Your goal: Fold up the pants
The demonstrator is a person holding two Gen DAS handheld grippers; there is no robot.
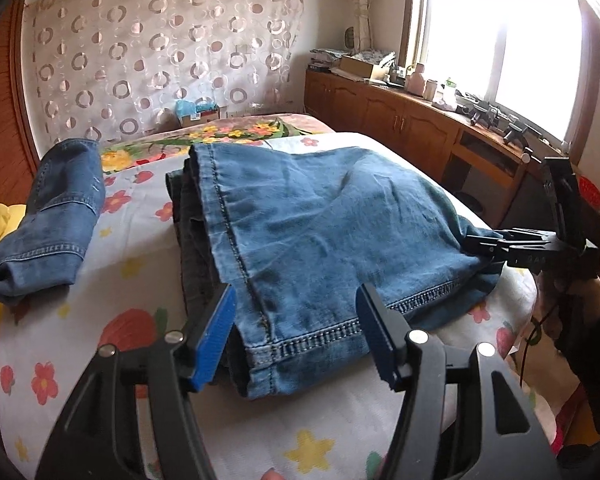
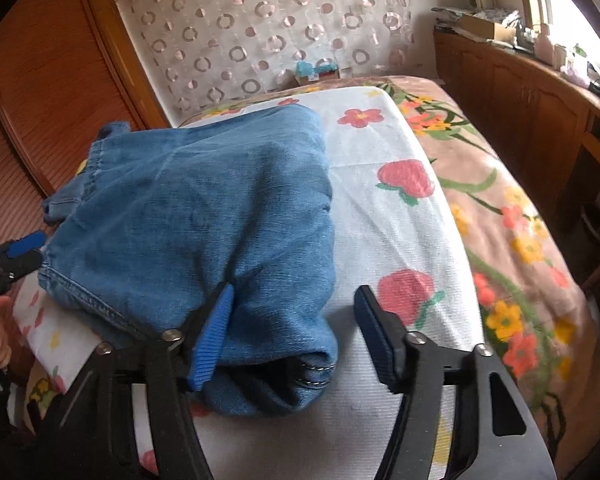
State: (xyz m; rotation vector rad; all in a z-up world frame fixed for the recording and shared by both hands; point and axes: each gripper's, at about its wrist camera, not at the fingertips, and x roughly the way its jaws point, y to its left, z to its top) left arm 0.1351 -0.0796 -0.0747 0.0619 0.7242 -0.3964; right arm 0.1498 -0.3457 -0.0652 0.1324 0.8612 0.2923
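Pants: folded blue denim pants (image 1: 320,232) lie on the flower-printed white bed sheet (image 1: 340,420).
Left gripper (image 1: 296,336): fingers spread, straddling the hemmed corner.
Right gripper (image 2: 292,332): fingers spread at the opposite folded end.
Axis: long side runs between both grippers.

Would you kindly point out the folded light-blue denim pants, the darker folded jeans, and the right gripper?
Folded light-blue denim pants (image 1: 320,220): left wrist view, top layer.
Darker folded jeans (image 1: 60,208): left wrist view, middle.
Right gripper (image 2: 292,332): right wrist view, between fingertips.

Black hand-held gripper (image 1: 296,336), blue ribbed pads (image 1: 214,338), silver screws, black sleeve
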